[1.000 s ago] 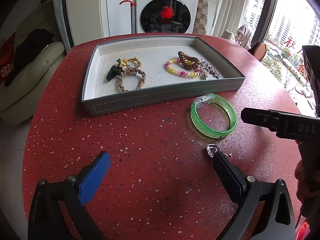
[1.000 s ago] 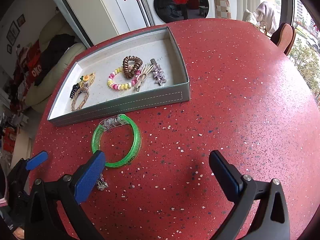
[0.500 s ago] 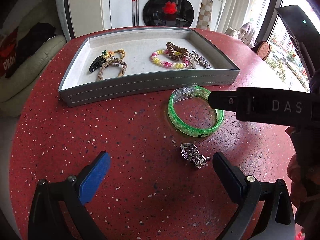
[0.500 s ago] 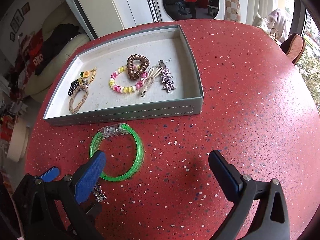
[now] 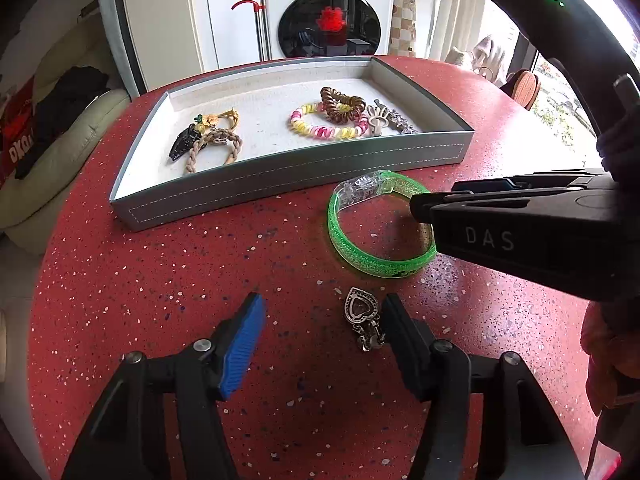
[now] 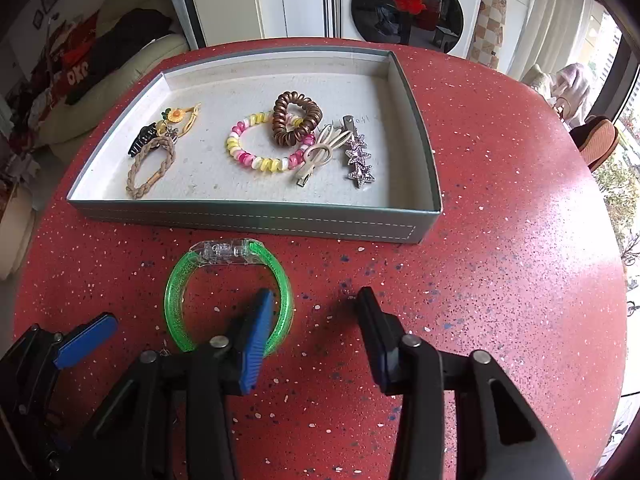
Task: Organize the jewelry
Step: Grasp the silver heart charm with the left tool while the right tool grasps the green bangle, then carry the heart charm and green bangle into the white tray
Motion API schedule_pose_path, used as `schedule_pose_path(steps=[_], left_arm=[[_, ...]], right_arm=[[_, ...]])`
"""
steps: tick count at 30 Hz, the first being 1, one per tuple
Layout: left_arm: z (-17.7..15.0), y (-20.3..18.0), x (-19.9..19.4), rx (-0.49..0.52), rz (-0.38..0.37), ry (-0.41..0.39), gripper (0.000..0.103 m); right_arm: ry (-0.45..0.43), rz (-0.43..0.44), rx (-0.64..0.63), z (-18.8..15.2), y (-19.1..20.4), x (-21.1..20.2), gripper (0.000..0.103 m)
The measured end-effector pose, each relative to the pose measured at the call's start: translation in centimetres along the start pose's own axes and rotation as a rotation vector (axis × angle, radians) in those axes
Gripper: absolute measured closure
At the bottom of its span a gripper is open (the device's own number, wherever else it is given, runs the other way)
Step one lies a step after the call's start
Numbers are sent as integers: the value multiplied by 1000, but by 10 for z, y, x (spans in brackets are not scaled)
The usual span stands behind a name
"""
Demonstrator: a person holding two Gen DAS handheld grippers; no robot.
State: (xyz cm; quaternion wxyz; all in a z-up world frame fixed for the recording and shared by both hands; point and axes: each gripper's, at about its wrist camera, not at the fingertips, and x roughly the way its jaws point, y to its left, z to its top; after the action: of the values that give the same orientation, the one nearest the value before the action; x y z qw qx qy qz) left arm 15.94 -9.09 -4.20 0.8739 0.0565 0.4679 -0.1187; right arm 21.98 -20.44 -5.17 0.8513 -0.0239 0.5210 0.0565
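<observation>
The grey tray [image 6: 256, 216] holds hair ties, clips and a beaded bracelet [image 6: 260, 148]. A green bangle [image 6: 228, 300] lies on the desk [image 6: 500, 240] just outside the tray's near wall. Left tongs [image 5: 320, 320] and right tongs [image 6: 316, 320] both gape, holding nothing.

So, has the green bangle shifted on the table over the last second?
No. The green bangle still lies just in front of the tray, its clear clasp facing the tray's front wall; only the view changed.

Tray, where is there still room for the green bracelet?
The tray has bare floor along its back wall, plus a gap between the braided band and the pink-yellow bead bracelet. Its right half is crowded around the star clip.
</observation>
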Motion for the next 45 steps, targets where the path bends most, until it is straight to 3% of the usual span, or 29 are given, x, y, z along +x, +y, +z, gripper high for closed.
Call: schedule_pose_path(steps=[3, 5, 8, 13, 18, 34, 45], left_arm=[[0, -3, -2, 22, -12, -6, 39], [-1, -5, -3, 35, -19, -9, 53], [-1, -5, -4, 51, -34, -11, 67], [-2, 7, -6, 17, -121, -6, 67], [-1, 16, -10, 1, -161, -8, 67], [8, 44, -28, -4, -169, -45, 67], [27, 62, -37, -4, -172, -98, 67]], right_arm=[[-4, -5, -11, -2, 3, -2, 79], [-8, -4, -13, -4, 4, -3, 90], [-17, -3, -10, -4, 5, -5, 95], [-40, 7, 11, -4, 4, -11, 95], [-56, 24, 48, -7, -1, -19, 95], [-86, 91, 152, -19, -13, -34, 95], [-106, 95, 166, -10, -15, -46, 95]])
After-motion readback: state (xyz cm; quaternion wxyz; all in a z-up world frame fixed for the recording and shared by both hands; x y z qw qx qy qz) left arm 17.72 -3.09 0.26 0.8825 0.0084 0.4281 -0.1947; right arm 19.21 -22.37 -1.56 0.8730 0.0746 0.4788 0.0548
